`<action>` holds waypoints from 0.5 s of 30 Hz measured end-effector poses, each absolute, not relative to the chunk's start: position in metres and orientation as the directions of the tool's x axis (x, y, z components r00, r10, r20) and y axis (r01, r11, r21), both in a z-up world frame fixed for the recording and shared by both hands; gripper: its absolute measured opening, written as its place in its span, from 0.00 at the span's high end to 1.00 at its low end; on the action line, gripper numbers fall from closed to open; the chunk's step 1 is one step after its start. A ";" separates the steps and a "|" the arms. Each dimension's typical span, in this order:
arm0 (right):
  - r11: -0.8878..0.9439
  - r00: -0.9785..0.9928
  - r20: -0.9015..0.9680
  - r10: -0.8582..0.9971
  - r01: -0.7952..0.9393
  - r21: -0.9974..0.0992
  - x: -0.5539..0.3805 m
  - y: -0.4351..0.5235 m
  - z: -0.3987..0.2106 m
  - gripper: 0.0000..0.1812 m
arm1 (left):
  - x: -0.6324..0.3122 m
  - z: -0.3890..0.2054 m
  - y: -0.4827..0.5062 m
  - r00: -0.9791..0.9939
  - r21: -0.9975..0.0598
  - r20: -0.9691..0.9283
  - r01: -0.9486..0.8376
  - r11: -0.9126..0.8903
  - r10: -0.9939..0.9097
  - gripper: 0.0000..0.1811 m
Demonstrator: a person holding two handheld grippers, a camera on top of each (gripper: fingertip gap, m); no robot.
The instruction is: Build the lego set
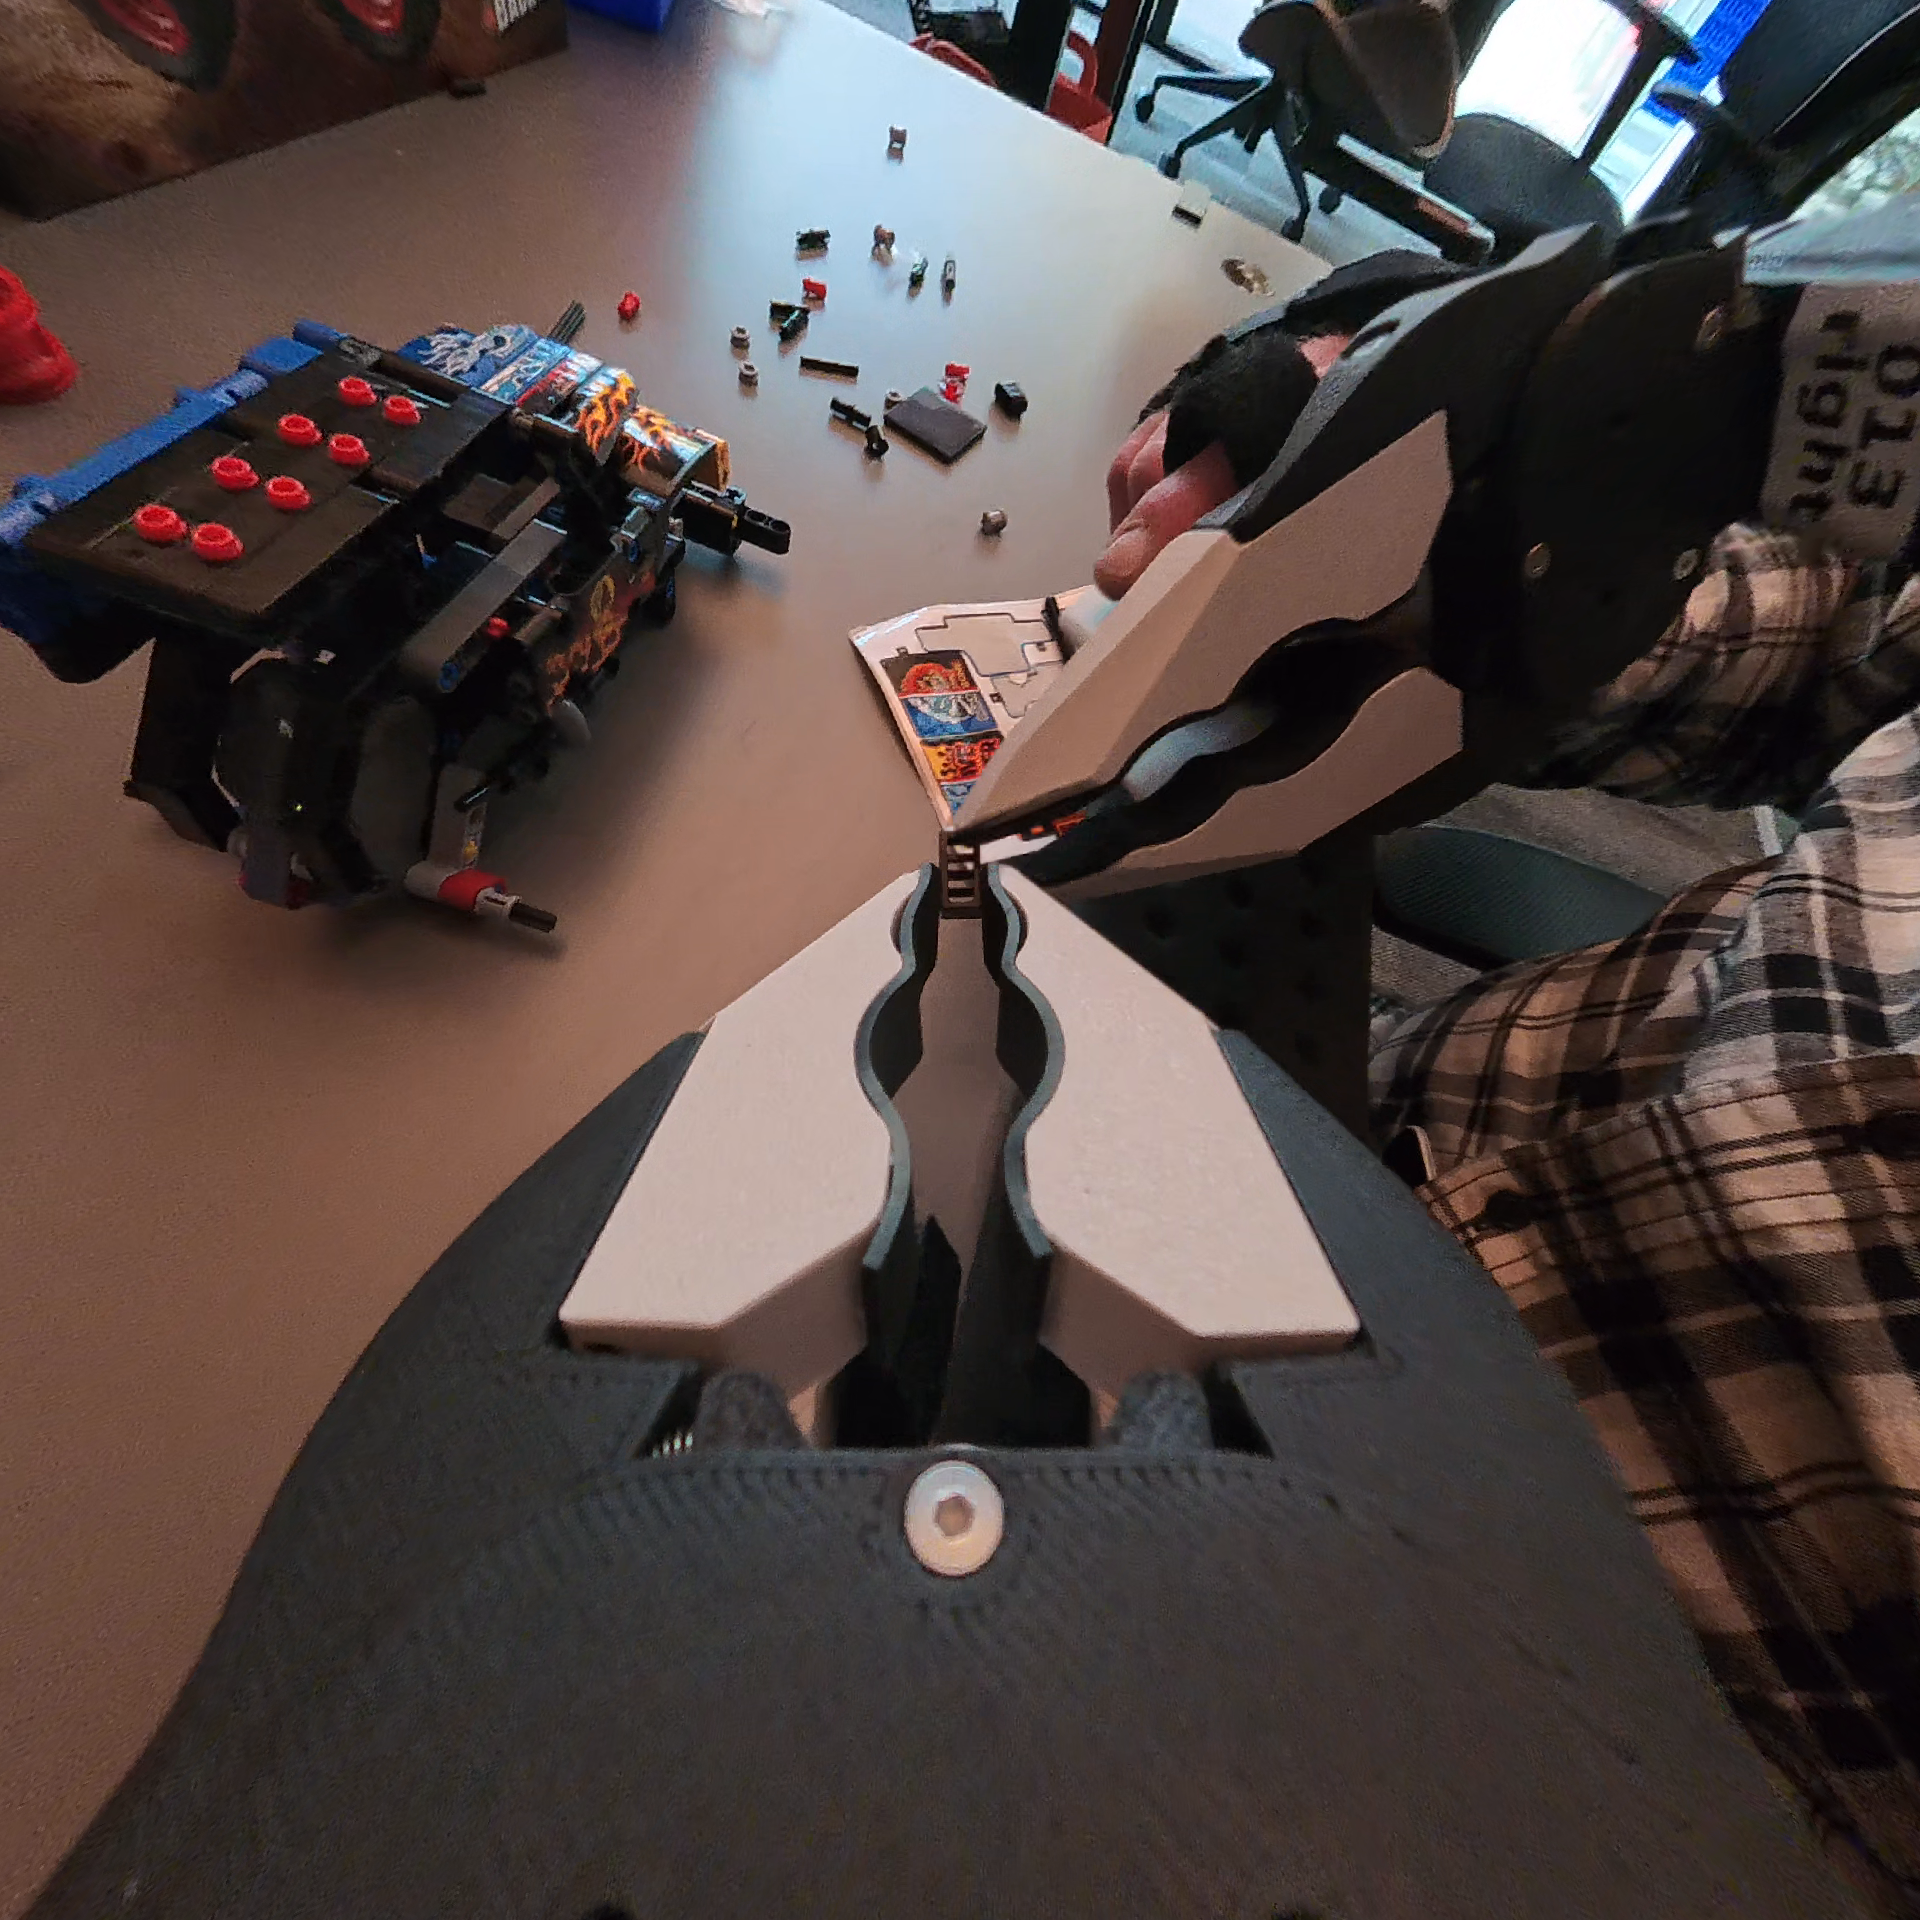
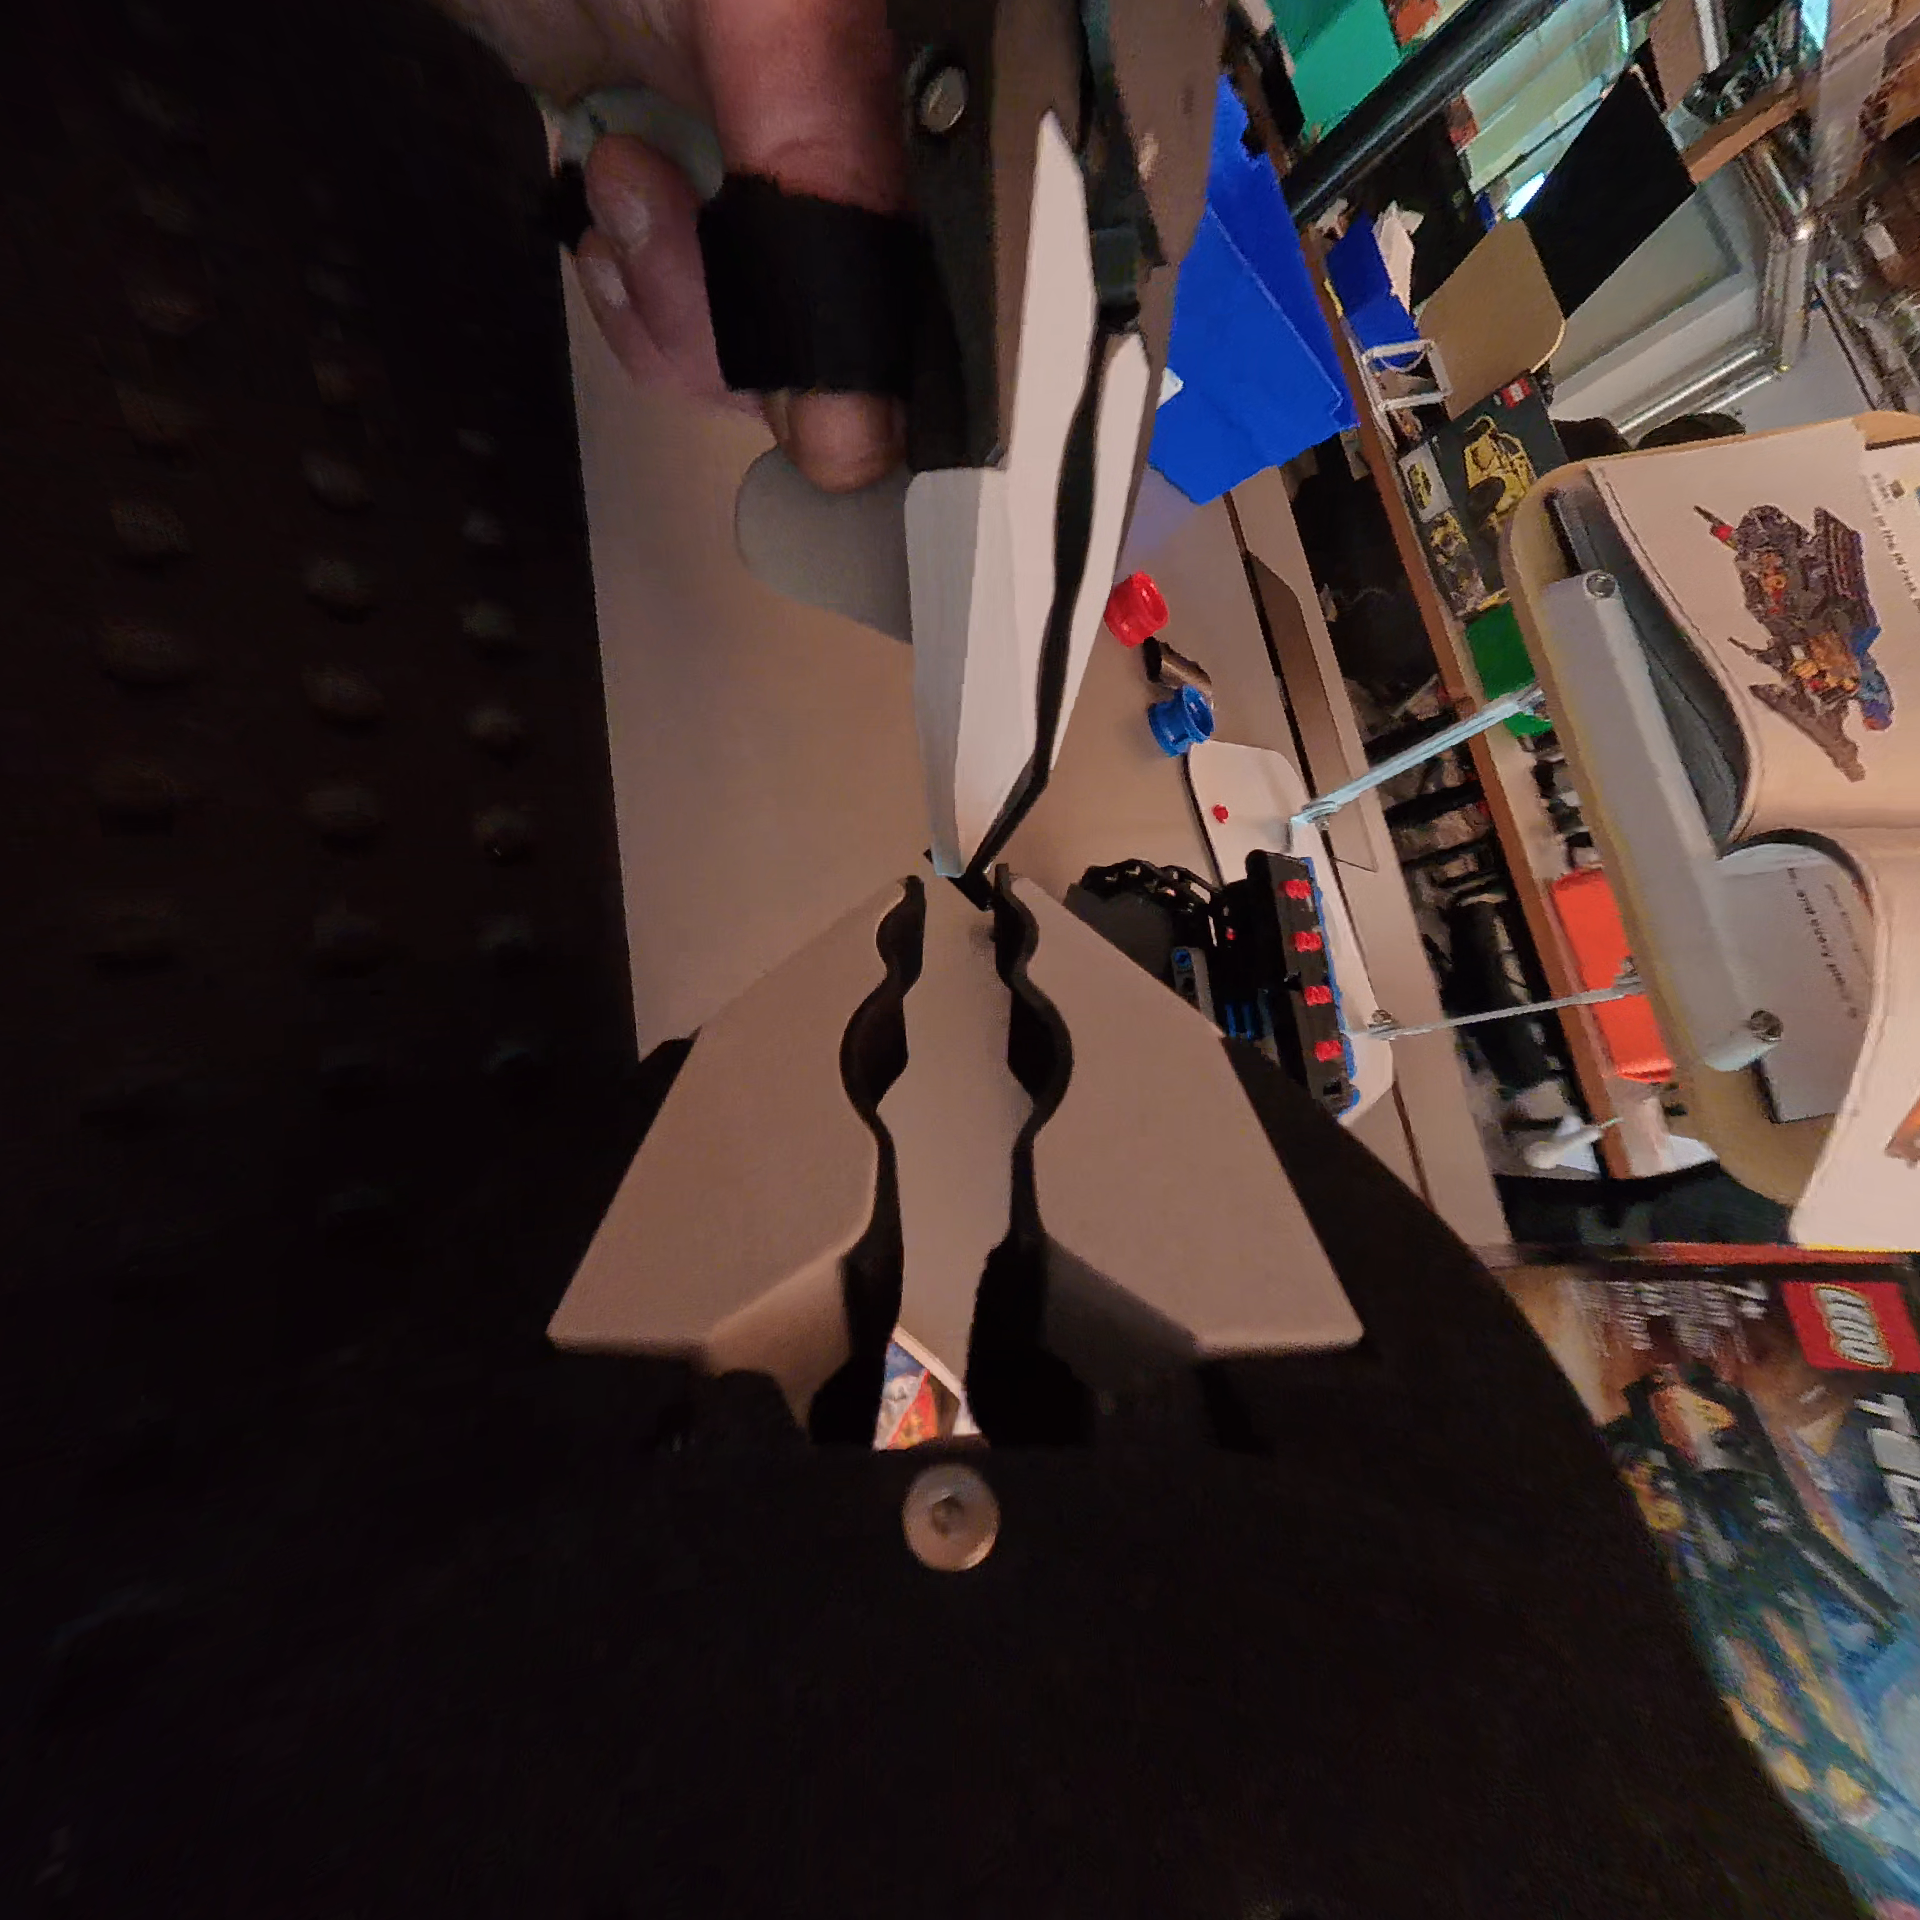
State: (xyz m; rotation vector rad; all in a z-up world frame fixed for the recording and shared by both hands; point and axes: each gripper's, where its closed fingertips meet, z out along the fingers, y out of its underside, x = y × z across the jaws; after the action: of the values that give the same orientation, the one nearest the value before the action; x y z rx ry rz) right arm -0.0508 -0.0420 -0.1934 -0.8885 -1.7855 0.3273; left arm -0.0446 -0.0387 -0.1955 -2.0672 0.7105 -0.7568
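Left gripper (image 1: 961,883) clamped on small black brick (image 1: 961,881); right gripper (image 1: 992,831) pinching sticker (image 1: 1049,826) — tips meeting above table (image 1: 312,1143). Lego model (image 1: 364,582) well apart — leftward.

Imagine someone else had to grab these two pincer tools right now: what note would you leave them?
Left gripper: shut on a small black ribbed piece, held above the table.
Right gripper: tips meeting that same piece; whether it grips is unclear.
Half-built model rests on the table's left, sticker sheet beside it, loose small parts farther back.
Done: most of the body. Left: fit this piece, use the remaining parts.
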 end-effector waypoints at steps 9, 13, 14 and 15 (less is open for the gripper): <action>0.651 -0.093 0.694 0.714 0.453 -0.609 -0.053 -0.030 -0.191 1.00 | -0.042 -0.183 -0.035 0.641 -0.849 0.308 -0.148 -0.507 -0.703 0.96; 0.493 0.085 0.567 0.819 0.402 -0.772 -0.049 -0.013 -0.168 1.00 | -0.051 -0.169 -0.027 0.672 -0.882 0.343 -0.009 -0.471 -0.656 0.92; 0.474 0.099 0.545 0.833 0.382 -0.793 -0.049 -0.012 -0.165 1.00 | -0.052 -0.165 -0.026 0.671 -0.888 0.359 0.032 -0.458 -0.649 0.91; 0.470 0.106 0.540 0.835 0.372 -0.800 -0.049 -0.012 -0.163 1.00 | -0.051 -0.162 -0.026 0.666 -0.894 0.369 0.063 -0.443 -0.648 0.91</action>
State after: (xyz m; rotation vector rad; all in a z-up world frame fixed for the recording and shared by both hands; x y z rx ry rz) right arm -0.0489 -0.0122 -0.1628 -1.1100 -1.4942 0.4732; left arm -0.0513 -0.0259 -0.1618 -1.8653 0.4616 -0.8773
